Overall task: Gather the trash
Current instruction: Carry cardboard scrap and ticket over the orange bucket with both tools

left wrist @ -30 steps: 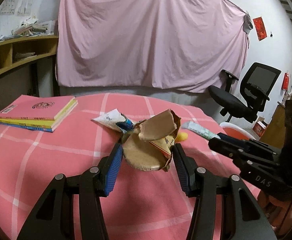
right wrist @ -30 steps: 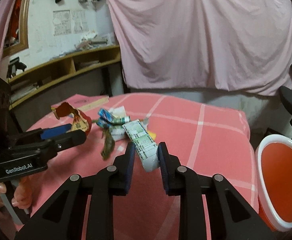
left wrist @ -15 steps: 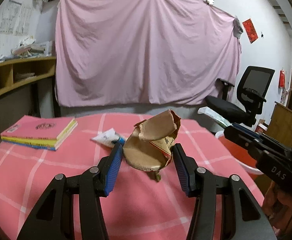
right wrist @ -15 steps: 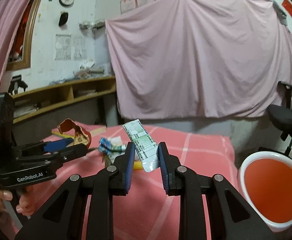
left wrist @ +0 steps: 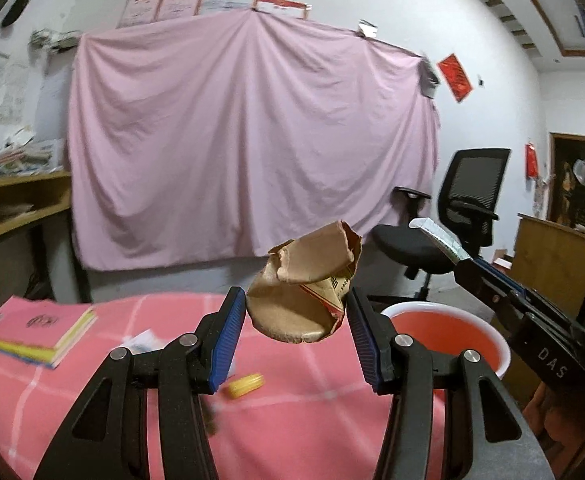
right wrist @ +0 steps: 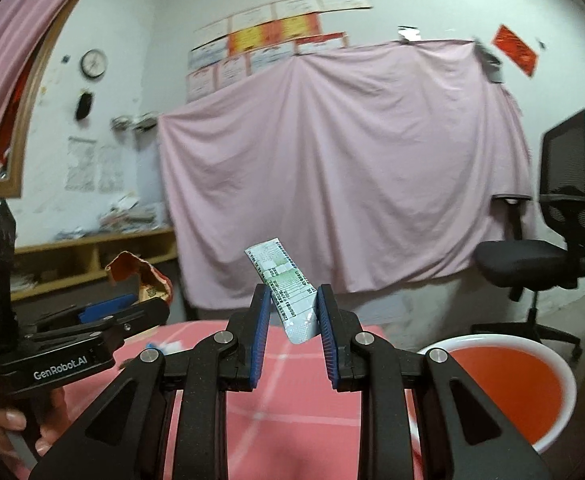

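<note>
My left gripper [left wrist: 296, 300] is shut on a torn brown cardboard box [left wrist: 304, 292], held high above the pink checked table [left wrist: 92, 400]. My right gripper [right wrist: 292, 300] is shut on a white and green foil sachet [right wrist: 288, 292], also held up in the air. The red bin with a white rim [left wrist: 444, 336] stands beyond the table's right edge; it also shows in the right wrist view [right wrist: 508, 388] at lower right. The right gripper with its sachet shows at the right of the left wrist view [left wrist: 464, 260]. The left gripper shows at the left of the right wrist view [right wrist: 148, 308].
A yellow cap [left wrist: 246, 385] and a white wrapper [left wrist: 140, 340] lie on the table. A stack of pink and yellow books [left wrist: 36, 332] sits at the far left. A black office chair [left wrist: 452, 224] stands behind the bin. A pink sheet [left wrist: 252, 140] hangs on the wall.
Both grippers have risen and tilted upward with their trash and shifted right toward the red bin, which now shows in both views. The remaining litter on the table has dropped low in view.
</note>
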Action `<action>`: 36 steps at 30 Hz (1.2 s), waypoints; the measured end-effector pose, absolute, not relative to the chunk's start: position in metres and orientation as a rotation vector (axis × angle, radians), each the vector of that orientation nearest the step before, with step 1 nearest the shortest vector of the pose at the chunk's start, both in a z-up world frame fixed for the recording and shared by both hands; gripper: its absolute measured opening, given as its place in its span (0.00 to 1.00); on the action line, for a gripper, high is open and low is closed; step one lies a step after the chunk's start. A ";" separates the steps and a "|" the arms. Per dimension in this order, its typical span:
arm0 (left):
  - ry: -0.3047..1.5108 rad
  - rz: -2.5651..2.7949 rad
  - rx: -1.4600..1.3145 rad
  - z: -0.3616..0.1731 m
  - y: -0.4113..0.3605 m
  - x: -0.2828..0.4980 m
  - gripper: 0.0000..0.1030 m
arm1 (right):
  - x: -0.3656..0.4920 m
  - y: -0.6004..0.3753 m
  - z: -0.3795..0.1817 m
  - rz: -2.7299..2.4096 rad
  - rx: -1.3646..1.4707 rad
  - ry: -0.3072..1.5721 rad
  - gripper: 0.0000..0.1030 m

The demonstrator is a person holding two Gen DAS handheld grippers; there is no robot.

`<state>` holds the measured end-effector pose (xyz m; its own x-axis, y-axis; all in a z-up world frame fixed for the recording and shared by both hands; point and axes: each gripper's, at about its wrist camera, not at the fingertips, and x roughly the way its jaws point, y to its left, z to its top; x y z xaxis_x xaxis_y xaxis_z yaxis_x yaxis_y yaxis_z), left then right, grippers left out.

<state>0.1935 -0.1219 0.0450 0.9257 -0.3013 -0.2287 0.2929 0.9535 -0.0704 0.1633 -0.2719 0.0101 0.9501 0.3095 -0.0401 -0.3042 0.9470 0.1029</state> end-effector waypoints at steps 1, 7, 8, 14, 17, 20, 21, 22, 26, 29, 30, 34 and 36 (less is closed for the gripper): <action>0.236 -0.319 -0.021 0.047 -0.132 0.196 0.45 | 0.164 -0.279 0.011 0.293 0.107 0.054 0.21; 0.229 -0.403 0.034 0.053 -0.182 0.209 0.45 | 0.164 -0.315 0.012 0.183 0.145 0.039 0.21; 0.228 -0.414 0.039 0.053 -0.188 0.211 0.45 | 0.163 -0.320 0.012 0.169 0.149 0.037 0.21; 0.245 -0.471 0.056 0.053 -0.225 0.225 0.45 | 0.159 -0.351 0.008 0.093 0.184 0.043 0.21; 0.273 -0.494 0.049 0.052 -0.236 0.234 0.45 | 0.160 -0.365 0.004 0.058 0.209 0.060 0.21; 0.300 -0.514 0.050 0.052 -0.248 0.242 0.45 | 0.164 -0.377 0.001 0.031 0.243 0.083 0.21; 0.308 -0.518 0.055 0.052 -0.251 0.245 0.45 | 0.165 -0.381 -0.001 0.023 0.253 0.090 0.21; 0.320 -0.523 0.061 0.052 -0.257 0.248 0.45 | 0.166 -0.383 -0.002 0.014 0.263 0.101 0.21; 0.376 -0.540 0.068 0.047 -0.271 0.260 0.45 | 0.172 -0.393 -0.009 -0.014 0.305 0.148 0.21; 0.429 -0.558 0.064 0.043 -0.280 0.269 0.45 | 0.176 -0.399 -0.013 -0.030 0.333 0.188 0.21; 0.445 -0.563 0.063 0.042 -0.283 0.273 0.45 | 0.178 -0.401 -0.015 -0.035 0.343 0.200 0.21; 0.516 -0.587 0.050 0.037 -0.294 0.287 0.45 | 0.181 -0.408 -0.020 -0.049 0.378 0.239 0.21; 0.551 -0.593 0.044 0.034 -0.299 0.293 0.45 | 0.183 -0.410 -0.022 -0.053 0.389 0.255 0.21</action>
<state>0.2930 -0.2989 0.0341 0.6899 -0.5184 -0.5053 0.5415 0.8328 -0.1151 0.1833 -0.4103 -0.0224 0.9667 -0.0023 -0.2558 0.0998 0.9242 0.3687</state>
